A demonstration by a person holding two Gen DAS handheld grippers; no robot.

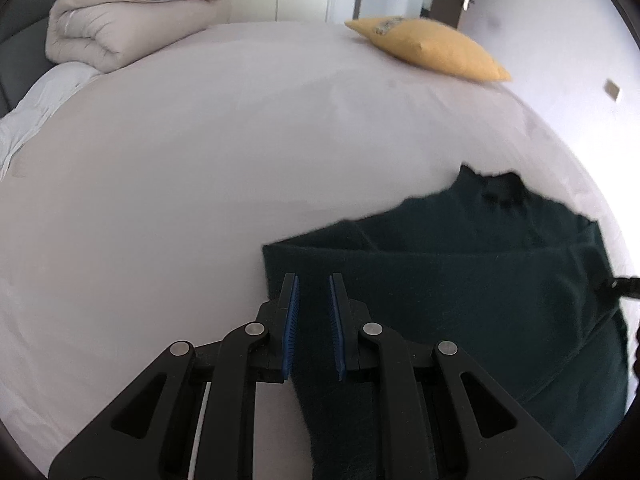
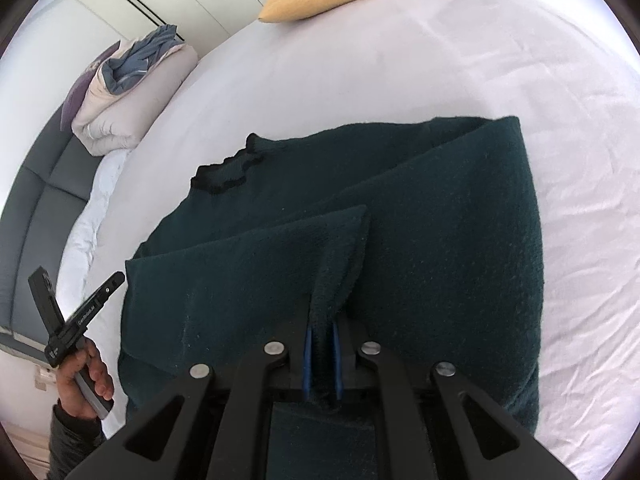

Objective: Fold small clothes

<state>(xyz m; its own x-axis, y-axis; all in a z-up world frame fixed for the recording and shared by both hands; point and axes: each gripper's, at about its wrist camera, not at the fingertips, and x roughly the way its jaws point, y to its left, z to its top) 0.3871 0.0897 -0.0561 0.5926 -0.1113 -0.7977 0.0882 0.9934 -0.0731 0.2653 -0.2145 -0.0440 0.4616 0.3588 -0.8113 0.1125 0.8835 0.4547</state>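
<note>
A dark green knitted sweater (image 2: 440,240) with a black-trimmed collar (image 2: 224,176) lies partly folded on the white bed. My right gripper (image 2: 321,320) is shut on a fold of the sweater, lifting a pinched ridge of cloth. In the left wrist view the sweater (image 1: 460,280) fills the lower right. My left gripper (image 1: 313,280) is open, its blue pads over the sweater's near left edge with cloth between them but not pinched. The left gripper also shows in the right wrist view (image 2: 116,280) at the sweater's left edge, held by a hand.
A yellow pillow (image 1: 432,46) lies at the bed's far side. A folded beige duvet (image 1: 120,28) with grey-blue clothes on it sits at the far left by the grey headboard (image 2: 44,200). White wardrobes stand behind. White sheet (image 1: 180,180) spreads left of the sweater.
</note>
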